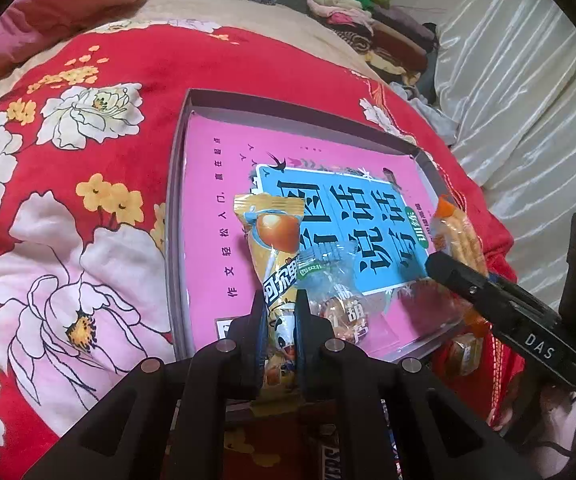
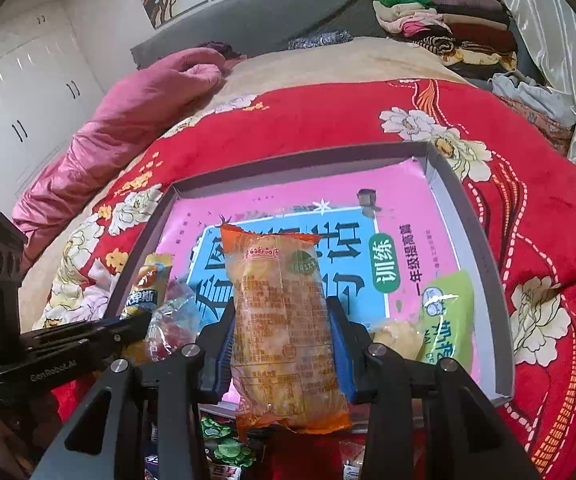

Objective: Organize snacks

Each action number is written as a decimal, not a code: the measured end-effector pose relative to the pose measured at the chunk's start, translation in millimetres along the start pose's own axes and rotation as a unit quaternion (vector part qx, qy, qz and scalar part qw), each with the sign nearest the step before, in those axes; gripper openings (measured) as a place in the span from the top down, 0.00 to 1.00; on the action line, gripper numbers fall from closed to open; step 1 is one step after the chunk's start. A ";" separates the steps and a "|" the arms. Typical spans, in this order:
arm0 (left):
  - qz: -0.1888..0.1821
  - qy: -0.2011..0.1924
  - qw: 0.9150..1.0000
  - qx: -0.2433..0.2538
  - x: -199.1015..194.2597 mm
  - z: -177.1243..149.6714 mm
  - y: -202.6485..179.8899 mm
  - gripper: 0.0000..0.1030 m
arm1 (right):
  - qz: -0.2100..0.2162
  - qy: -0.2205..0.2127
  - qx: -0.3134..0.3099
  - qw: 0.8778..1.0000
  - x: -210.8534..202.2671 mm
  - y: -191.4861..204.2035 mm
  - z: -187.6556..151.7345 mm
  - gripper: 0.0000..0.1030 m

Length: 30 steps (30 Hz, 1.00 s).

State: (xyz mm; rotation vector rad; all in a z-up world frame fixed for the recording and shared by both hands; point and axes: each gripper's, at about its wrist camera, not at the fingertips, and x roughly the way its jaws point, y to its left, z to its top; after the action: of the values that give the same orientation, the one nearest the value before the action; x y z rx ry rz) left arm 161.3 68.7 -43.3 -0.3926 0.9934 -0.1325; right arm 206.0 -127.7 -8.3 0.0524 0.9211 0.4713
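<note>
A shallow grey box lies on the red flowered bedspread with a pink and blue book flat inside it. My left gripper is shut on a yellow lollipop packet, held over the box's near edge. Beside it rests a clear packet of red candy. My right gripper is shut on an orange-edged clear packet of pastry, above the near side of the box. A green packet lies in the box's right part. Each gripper shows at the edge of the other's view.
More wrapped snacks lie on the bedspread below the grippers. A pink quilt is bunched at the far left, folded clothes are stacked at the back right, and a white curtain hangs on the right.
</note>
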 end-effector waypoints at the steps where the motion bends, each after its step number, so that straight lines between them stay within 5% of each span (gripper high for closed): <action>1: 0.000 0.000 1.000 0.000 0.2 0.0 0.0 0.89 | -0.001 0.001 0.000 1.000 1.2 0.0 -0.6 0.60; 30: 0.007 0.004 1.000 0.008 -1.6 -3.0 -0.2 0.88 | -0.022 0.016 -0.021 0.999 12.9 13.5 -3.9 0.56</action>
State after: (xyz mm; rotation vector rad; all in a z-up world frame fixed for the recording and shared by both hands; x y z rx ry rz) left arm 157.9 68.2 -43.4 -0.3714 1.0026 -0.1301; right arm 204.6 -110.9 -17.1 -0.0146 0.9418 0.4512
